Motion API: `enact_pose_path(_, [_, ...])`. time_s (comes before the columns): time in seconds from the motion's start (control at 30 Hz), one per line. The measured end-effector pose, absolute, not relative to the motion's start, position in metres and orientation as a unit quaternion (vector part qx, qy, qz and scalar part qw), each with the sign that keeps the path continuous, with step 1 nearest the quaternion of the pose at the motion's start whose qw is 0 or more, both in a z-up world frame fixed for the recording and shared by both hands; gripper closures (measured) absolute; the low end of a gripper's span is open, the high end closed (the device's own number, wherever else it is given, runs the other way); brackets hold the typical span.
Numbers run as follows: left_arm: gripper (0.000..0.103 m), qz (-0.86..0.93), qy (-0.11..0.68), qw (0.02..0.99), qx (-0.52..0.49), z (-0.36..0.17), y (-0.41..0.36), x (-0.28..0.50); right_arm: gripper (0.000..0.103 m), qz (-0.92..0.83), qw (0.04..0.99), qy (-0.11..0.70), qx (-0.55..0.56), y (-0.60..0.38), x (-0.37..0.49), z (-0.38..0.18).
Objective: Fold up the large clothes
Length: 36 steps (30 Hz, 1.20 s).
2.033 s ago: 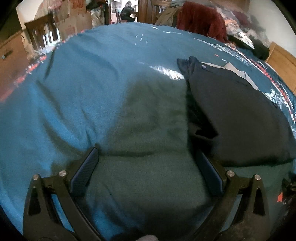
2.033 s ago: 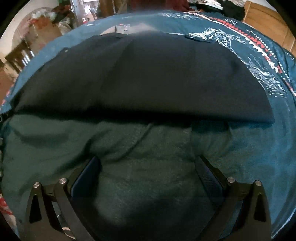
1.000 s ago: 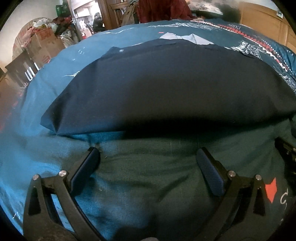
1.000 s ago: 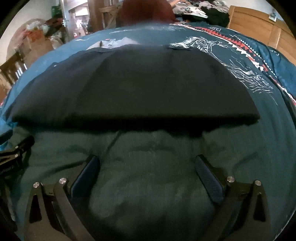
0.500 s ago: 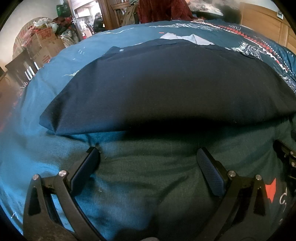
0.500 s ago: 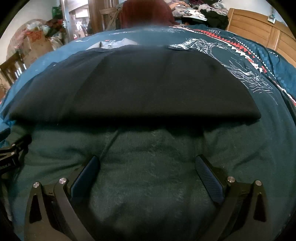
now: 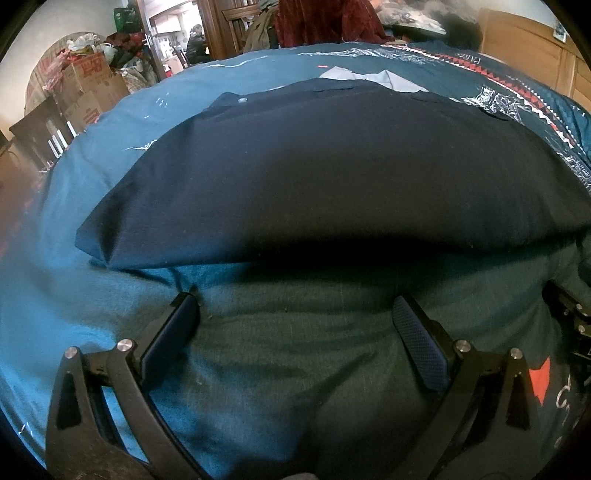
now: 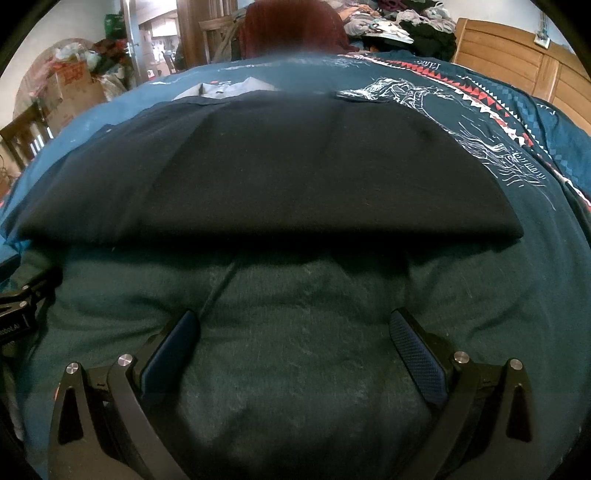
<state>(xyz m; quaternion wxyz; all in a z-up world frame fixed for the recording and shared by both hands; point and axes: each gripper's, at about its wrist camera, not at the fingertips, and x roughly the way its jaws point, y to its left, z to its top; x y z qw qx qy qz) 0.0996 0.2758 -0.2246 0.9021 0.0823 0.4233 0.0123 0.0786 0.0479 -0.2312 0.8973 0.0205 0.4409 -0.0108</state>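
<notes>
On the teal bedspread (image 7: 92, 166), folded navy garment (image 7: 332, 177), both grippers (image 7: 295, 314) (image 8: 295, 328) released, garment's right corner in right view only.

Cardboard boxes (image 7: 88, 94), wooden headboard (image 8: 517, 62), clothes pile (image 8: 402, 18), seated person (image 7: 195, 42)

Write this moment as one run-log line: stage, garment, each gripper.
stage: pre-grasp | navy shirt: flat on teal bedspread | left gripper: open, near hem | right gripper: open, near hem
</notes>
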Motion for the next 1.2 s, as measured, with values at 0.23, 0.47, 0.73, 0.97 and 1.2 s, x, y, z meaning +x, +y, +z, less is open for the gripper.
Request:
enact_pose_path(0.23, [0.0, 0.013, 0.427, 0.9, 0.084, -0.2241, 0.2741, 0.1006, 0.0, -0.01, 0.897, 0.442, 0.022, 0.0467, 0.0803, -0.2308])
enact_pose_path(0.47, [0.0, 0.012, 0.425, 0.902, 0.081, -0.2244, 0.2746, 0.1002, 0.0, -0.008, 0.897, 0.441, 0.023, 0.0461, 0.0813, -0.2306])
enact_pose_path(0.73, [0.0, 0.012, 0.425, 0.902, 0.081, -0.2245, 0.2744, 0.0999, 0.0, -0.008, 0.898, 0.44, 0.023, 0.0463, 0.0821, -0.2305])
enact_pose_path(0.97, [0.0, 0.012, 0.424, 0.902, 0.081, -0.2245, 0.2748, 0.0997, 0.0, -0.007, 0.898, 0.439, 0.024, 0.0456, 0.0817, -0.2301])
enact_pose_path(1.2, [0.0, 0.014, 0.427, 0.9, 0.084, -0.2241, 0.2738, 0.1005, 0.0, -0.013, 0.897, 0.441, 0.017, 0.0479, 0.0821, -0.2279])
